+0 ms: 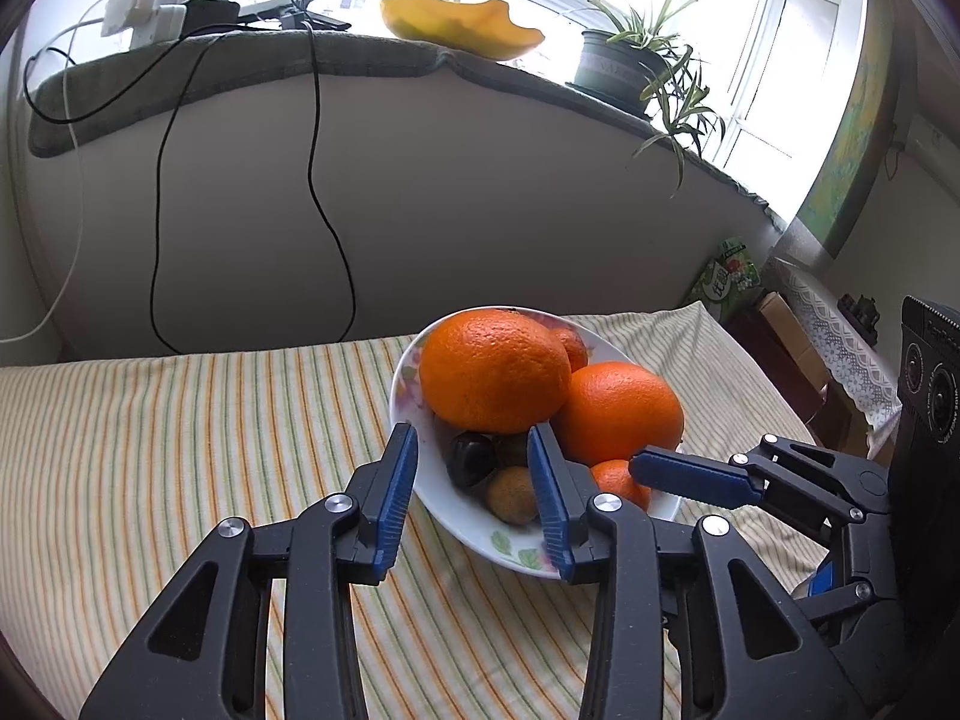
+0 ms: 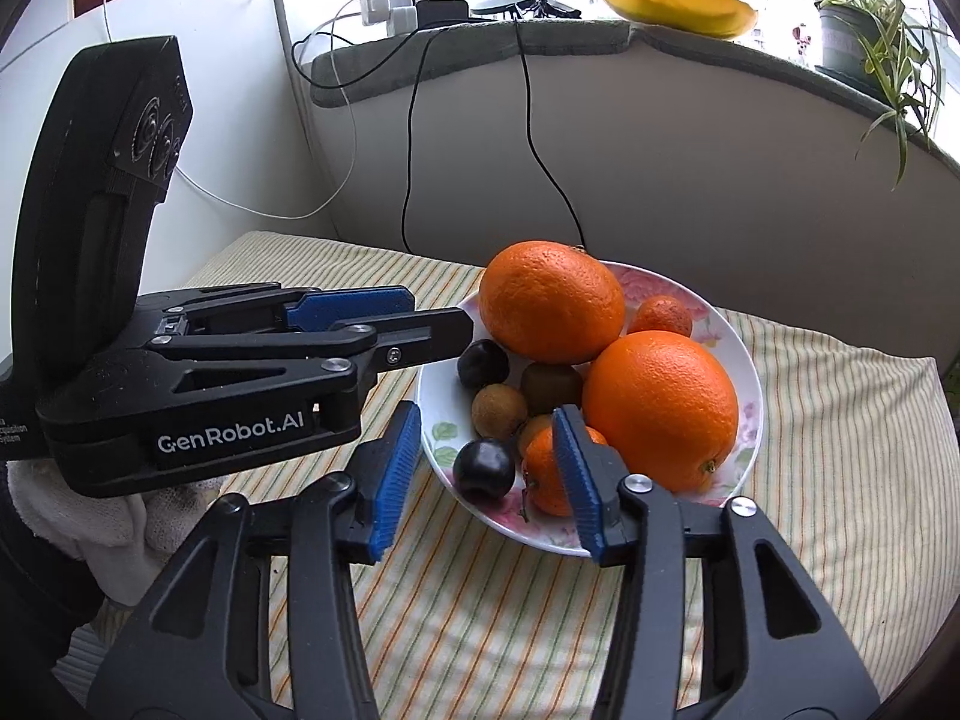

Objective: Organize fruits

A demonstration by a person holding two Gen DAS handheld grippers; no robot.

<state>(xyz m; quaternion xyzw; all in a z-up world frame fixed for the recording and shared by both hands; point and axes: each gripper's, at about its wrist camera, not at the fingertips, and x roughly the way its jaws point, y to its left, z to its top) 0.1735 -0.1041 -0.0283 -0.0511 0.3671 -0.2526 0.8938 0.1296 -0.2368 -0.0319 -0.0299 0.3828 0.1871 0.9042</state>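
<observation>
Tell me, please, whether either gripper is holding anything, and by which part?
Nothing is held: left gripper and right gripper both stand open at the fruit bowl.

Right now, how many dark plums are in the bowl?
2. One dark plum lies at the bowl's left edge below the top orange; the other dark plum sits at the near rim. More may be hidden underneath.
</observation>
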